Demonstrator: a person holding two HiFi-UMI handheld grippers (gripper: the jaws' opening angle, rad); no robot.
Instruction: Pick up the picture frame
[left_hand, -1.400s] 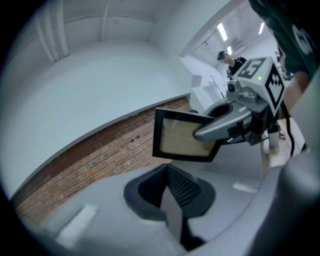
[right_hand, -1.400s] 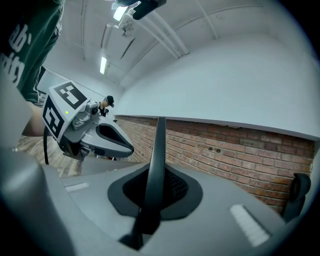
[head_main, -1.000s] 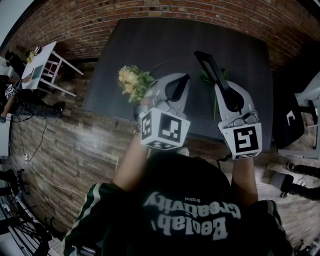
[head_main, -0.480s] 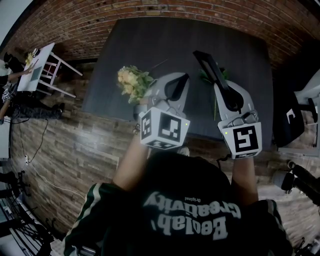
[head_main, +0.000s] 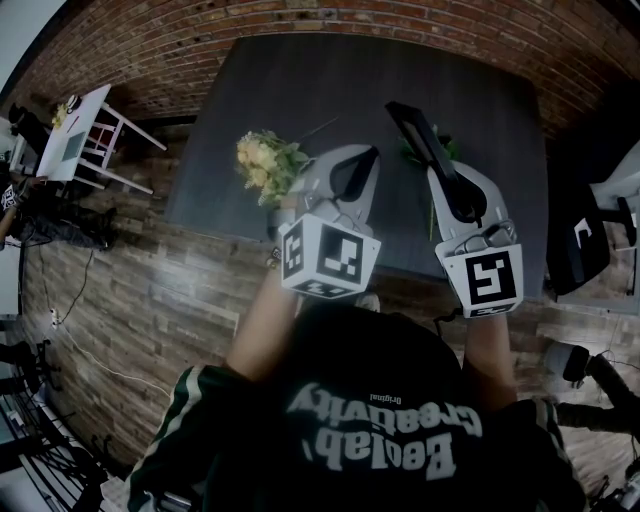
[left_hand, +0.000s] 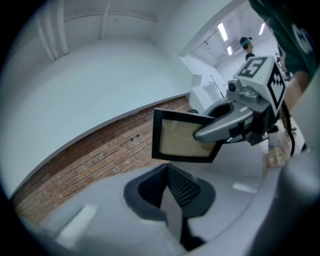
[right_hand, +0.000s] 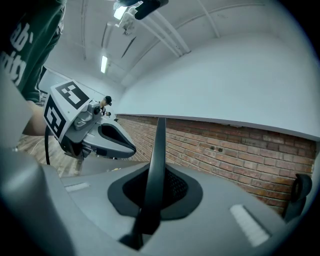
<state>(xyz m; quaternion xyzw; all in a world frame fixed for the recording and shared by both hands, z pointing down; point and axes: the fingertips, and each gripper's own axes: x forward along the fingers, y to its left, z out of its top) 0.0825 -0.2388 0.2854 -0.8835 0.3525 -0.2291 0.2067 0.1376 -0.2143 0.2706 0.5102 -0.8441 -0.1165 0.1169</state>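
**Still aloft: one picture frame, secured**

Nothing of mine has altered over the last second. My right hand-held gripper (head_main: 440, 170) stays clamped on the thin edge of the black-bordered rectangular picture frame with a tan panel (left_hand: 175, 141). It holds the frame clear above the dark grey worktop (head_main: 300, 90). My left hand-held gripper (left_hand: 167, 192) stays closed on nothing. Only a bystander (head_main: 10, 200) by the small white side table (head_main: 80, 135) has shifted. I judge the pick-up done.

Count:
- picture frame, one
- hand-held grippers, two
- bunch of pale yellow flowers (head_main: 262, 160), one
- worktop, one
- side table, one
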